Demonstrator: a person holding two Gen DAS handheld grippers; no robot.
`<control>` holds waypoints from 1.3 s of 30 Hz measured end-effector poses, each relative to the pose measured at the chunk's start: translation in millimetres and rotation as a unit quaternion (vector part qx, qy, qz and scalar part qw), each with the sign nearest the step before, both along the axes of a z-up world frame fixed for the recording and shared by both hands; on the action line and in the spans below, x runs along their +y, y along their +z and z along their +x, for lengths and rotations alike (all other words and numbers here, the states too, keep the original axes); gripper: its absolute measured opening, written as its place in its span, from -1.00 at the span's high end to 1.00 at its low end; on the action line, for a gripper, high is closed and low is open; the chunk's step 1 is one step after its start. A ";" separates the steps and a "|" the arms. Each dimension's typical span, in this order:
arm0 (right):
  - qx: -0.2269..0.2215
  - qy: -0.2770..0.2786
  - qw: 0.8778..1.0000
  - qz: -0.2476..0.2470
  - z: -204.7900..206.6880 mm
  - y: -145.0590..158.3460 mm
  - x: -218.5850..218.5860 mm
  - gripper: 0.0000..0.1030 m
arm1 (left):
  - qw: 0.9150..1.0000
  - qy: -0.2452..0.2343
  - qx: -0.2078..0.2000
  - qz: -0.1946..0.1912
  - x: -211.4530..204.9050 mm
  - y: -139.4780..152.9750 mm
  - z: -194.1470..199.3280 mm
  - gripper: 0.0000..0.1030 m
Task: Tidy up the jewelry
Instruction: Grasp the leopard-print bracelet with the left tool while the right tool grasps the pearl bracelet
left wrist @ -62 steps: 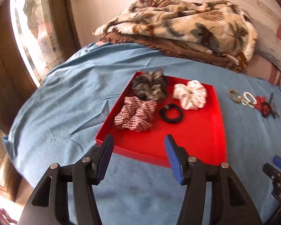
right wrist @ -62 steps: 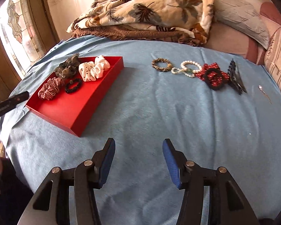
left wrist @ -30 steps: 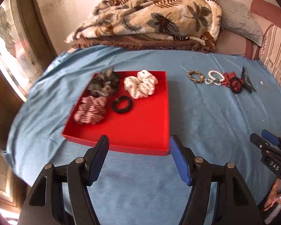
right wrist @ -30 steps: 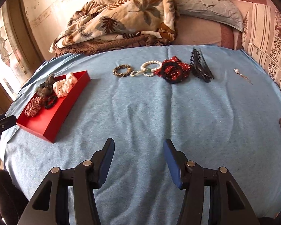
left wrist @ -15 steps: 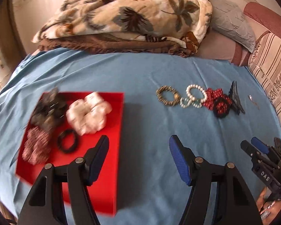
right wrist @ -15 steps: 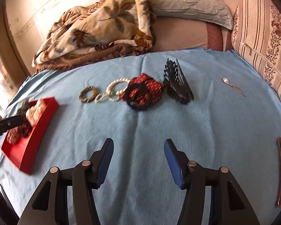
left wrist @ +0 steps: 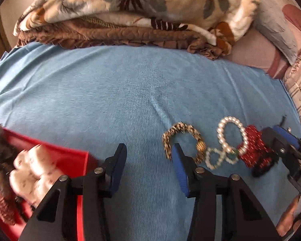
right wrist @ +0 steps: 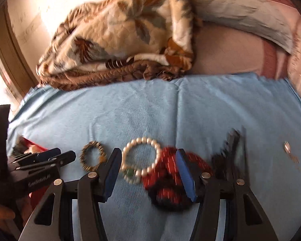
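Jewelry lies in a row on the blue bedspread: a gold-brown beaded bracelet (left wrist: 182, 138) (right wrist: 92, 156), a white pearl bracelet (left wrist: 231, 134) (right wrist: 140, 156) with a smaller bead ring (left wrist: 214, 158), and a red-and-black scrunchie (left wrist: 254, 150) (right wrist: 168, 180). My left gripper (left wrist: 149, 156) is open and empty, its right finger at the gold bracelet. My right gripper (right wrist: 147, 160) is open, with the pearl bracelet and the scrunchie's edge between its fingers. The red tray (left wrist: 70, 156) with scrunchies sits at the left.
A black hair claw (right wrist: 233, 152) and a small silver pin (right wrist: 289, 150) lie right of the scrunchie. Folded leaf-print and brown blankets (left wrist: 130, 16) and pillows (right wrist: 240, 10) line the far side. The left gripper shows in the right wrist view (right wrist: 38, 160).
Both grippers have moved forward and down toward the row of jewelry. The tray has slid to the left edge of the left view. Both stay open.
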State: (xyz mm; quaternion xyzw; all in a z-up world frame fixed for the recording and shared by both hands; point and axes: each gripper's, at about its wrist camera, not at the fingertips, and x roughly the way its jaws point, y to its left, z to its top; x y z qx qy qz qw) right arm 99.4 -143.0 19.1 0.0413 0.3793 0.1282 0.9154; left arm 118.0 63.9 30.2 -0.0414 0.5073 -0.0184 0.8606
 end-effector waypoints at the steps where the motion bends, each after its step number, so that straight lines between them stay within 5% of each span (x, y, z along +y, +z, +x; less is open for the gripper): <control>1: 0.011 0.003 1.000 -0.008 10.1 -4.6 2.1 -0.17 | 1.000 -0.001 0.004 -0.005 0.4 -4.6 4.8 0.14; 7: 0.044 0.009 0.997 -0.059 45.1 -31.4 11.4 -0.17 | 1.000 -0.024 -0.007 0.014 -9.8 -13.6 17.8 0.20; 16: 0.033 0.019 0.994 -0.103 50.7 -42.5 17.7 0.13 | 0.997 -0.029 -0.037 0.058 -22.3 -19.0 17.6 0.22; 17: 0.031 0.022 0.994 -0.104 51.4 -42.2 20.2 0.33 | 0.997 -0.031 -0.038 0.060 -23.2 -19.1 17.6 0.27; 19: 0.025 0.031 0.993 -0.111 50.2 -42.1 27.0 0.60 | 0.997 -0.040 -0.038 0.061 -26.1 -18.2 17.0 0.88; 21: 0.020 0.037 0.992 -0.120 46.6 -40.4 34.0 0.79 | 0.997 -0.048 -0.030 0.061 -29.3 -15.7 17.5 0.89; 39: -0.033 0.036 0.998 -0.035 -59.4 43.8 32.4 0.79 | 0.994 -0.041 -0.093 -0.036 16.9 97.8 -95.5 0.89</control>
